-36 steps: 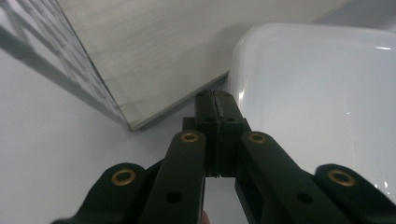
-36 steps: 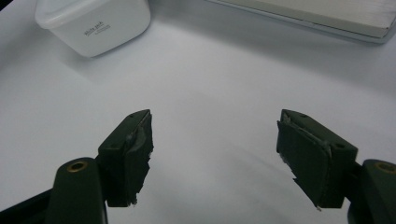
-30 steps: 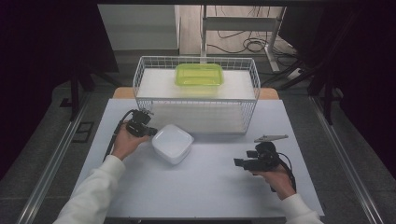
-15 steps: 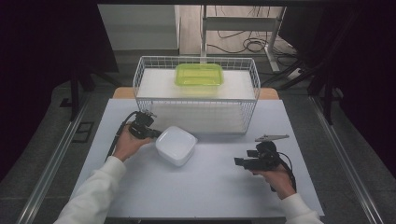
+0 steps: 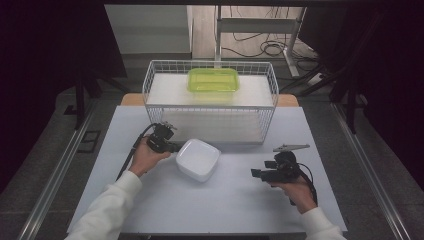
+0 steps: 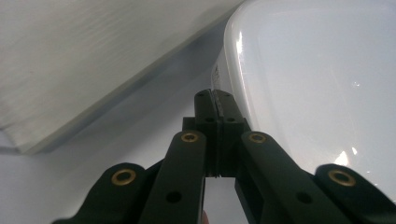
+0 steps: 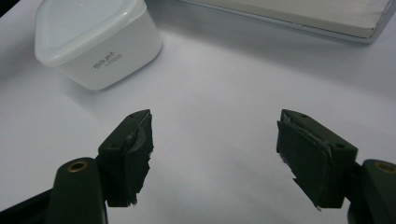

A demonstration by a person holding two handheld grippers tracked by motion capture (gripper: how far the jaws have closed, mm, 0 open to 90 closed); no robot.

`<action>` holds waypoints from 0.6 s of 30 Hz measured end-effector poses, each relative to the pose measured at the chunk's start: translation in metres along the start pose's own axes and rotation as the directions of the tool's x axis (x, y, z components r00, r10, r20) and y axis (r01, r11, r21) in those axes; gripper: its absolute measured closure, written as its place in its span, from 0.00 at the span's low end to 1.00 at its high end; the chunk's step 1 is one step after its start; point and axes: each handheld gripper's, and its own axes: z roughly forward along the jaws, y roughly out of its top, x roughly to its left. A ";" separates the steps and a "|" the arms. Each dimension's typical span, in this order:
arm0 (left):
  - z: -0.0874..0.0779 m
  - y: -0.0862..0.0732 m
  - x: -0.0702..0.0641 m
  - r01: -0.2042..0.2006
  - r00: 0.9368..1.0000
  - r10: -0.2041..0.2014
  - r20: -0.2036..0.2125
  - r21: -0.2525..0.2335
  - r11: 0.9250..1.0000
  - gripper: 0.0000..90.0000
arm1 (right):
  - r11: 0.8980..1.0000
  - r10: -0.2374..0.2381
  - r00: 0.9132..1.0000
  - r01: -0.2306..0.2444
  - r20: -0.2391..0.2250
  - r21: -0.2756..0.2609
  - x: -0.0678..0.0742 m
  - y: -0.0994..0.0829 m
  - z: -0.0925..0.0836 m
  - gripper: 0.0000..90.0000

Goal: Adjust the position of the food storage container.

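desk carries a white wire basket along its far edge, with a green lidded box inside at the back. white container with its lid on sits mid-desk, a little left of centre, just in front of the basket's near wall.

left gripper is at the container's left rim; jaws clenched flat together, tips right at the lid's edge. looks like a pinch on the lip, can't tell if anything is really caught between the pads.

right gripper hovers near the desk's right side, well apart from the container, jaws released wide, nothing between them.

risks, my read:
- a one-sided pinch on a thin lip could slip, or pop the lid if it's lifted.
- a sideways pull would likely drag or spin the container into the basket wire, since nothing braces it.
- right gripper is too far off to catch a tilt; better to bring it in first.
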 end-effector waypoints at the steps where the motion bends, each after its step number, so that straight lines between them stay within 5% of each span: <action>1: 0.001 0.000 -0.001 0.008 1.000 -0.008 0.006 -0.003 1.000 1.00 | 1.000 -0.001 1.000 0.001 0.000 0.000 0.000 0.000 0.000 0.29; 18: 0.008 -0.001 -0.030 -0.015 0.997 0.015 0.080 -0.002 1.000 1.00 | 1.000 -0.001 1.000 0.001 0.002 0.005 0.000 0.000 0.001 0.29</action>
